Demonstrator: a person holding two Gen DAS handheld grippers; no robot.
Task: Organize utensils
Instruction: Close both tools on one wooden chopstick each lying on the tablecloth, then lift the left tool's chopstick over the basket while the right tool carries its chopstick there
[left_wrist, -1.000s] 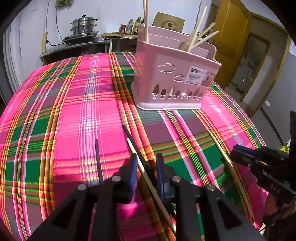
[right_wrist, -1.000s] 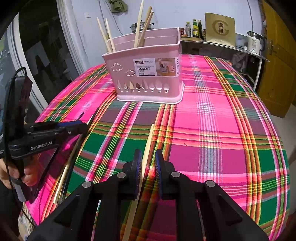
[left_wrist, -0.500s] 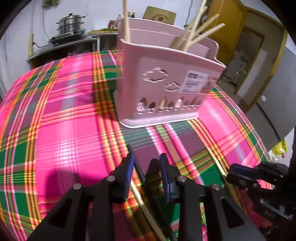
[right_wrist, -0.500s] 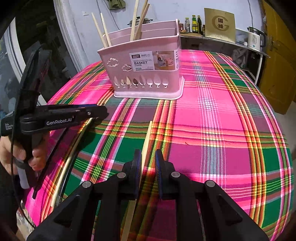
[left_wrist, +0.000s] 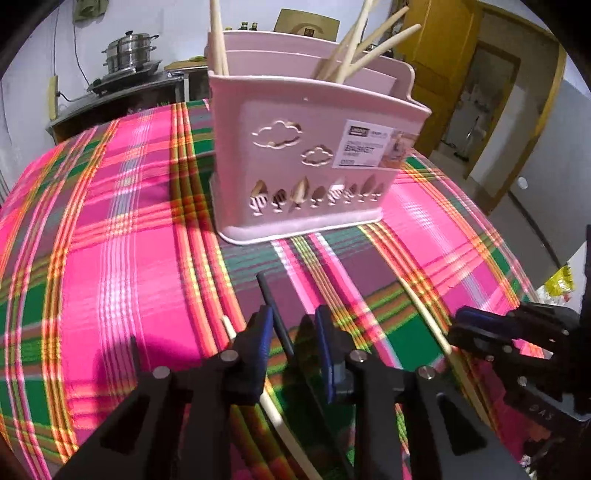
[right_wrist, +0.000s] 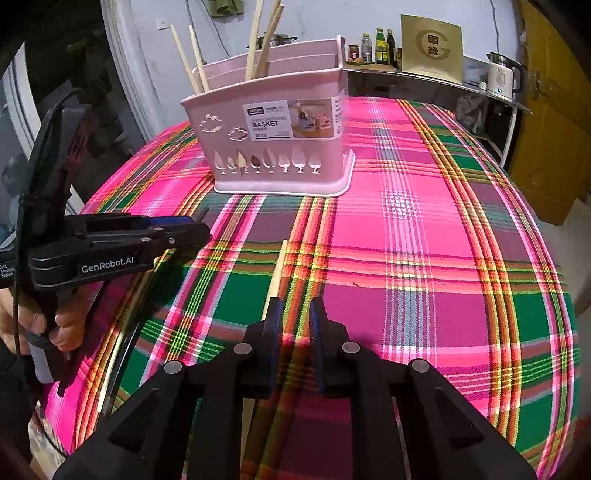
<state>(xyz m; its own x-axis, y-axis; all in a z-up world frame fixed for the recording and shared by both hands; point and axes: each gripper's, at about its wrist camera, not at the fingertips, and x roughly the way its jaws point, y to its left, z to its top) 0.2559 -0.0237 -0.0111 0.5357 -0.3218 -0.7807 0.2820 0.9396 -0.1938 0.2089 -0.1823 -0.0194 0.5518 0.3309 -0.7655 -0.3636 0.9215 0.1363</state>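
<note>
Left wrist view: your left tongs (left_wrist: 293, 328) straddle a black chopstick (left_wrist: 275, 317) lying on the plaid tablecloth (left_wrist: 110, 258).
Left tongs: just been closing, pads not yet pinching; the stick rests against the left pad only.
Black chopstick axis: runs away from you, tip aimed towards the pink basket (left_wrist: 314, 166) ahead.
Pale chopstick (left_wrist: 275, 417): passes under the left finger, outside the gap.
Right wrist view: your right tongs (right_wrist: 295, 328) stand slightly apart, bare cloth showing between the pads.
Second pale chopstick (right_wrist: 277, 273): points straight at the basket, near end slipping beneath the left finger.
Nearer hand: left for the black stick, right for this pale one.
Judgement: shift the right tongs slightly leftwards before closing.
</note>
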